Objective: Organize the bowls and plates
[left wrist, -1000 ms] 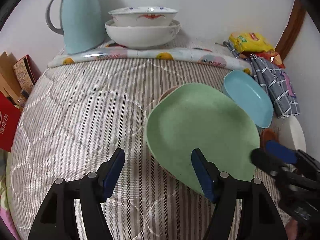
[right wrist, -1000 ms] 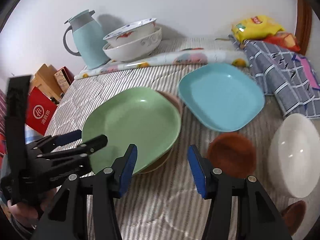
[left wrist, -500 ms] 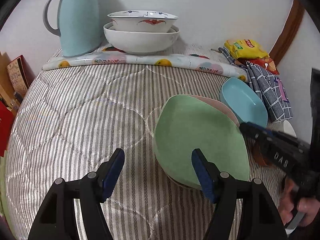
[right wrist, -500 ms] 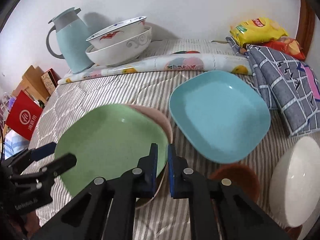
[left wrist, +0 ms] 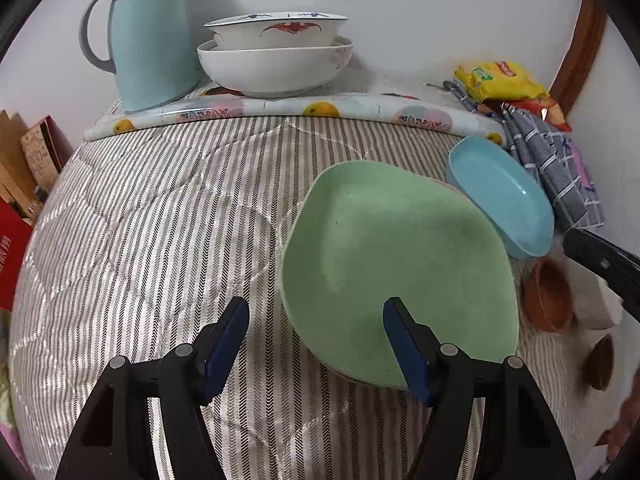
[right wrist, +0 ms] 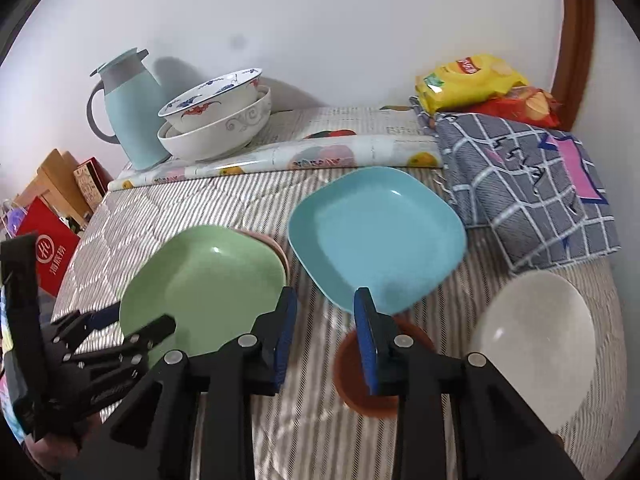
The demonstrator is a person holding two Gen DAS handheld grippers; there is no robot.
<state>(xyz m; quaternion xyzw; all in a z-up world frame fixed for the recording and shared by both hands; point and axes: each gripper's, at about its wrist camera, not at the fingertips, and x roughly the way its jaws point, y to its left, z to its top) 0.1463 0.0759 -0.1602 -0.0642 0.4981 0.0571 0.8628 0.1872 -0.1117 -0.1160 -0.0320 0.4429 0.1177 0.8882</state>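
Note:
A green plate (left wrist: 396, 268) (right wrist: 204, 284) lies on a pink plate (right wrist: 276, 248) on the striped quilt. A blue square plate (right wrist: 376, 236) (left wrist: 500, 196) lies to its right. A small brown bowl (right wrist: 360, 372) (left wrist: 546, 296) and a white bowl (right wrist: 536, 344) sit near the front right. Two white bowls (left wrist: 276, 52) (right wrist: 216, 116) are stacked at the back. My left gripper (left wrist: 316, 340) is open and empty by the green plate's near edge. My right gripper (right wrist: 326, 320) is open and empty, just short of the blue plate's near edge.
A light blue jug (left wrist: 148, 36) stands at the back left beside the stacked bowls. A rolled fruit-print cloth (left wrist: 288, 110) lies across the back. Snack bags (right wrist: 472, 80) and a checked cloth (right wrist: 520, 184) are at the back right. Red and brown boxes (right wrist: 52, 240) stand off the left edge.
My right gripper, shut half a second ago, has opened and now sits near the blue plate and brown bowl. My left gripper stayed open and shifted a little by the green plate.

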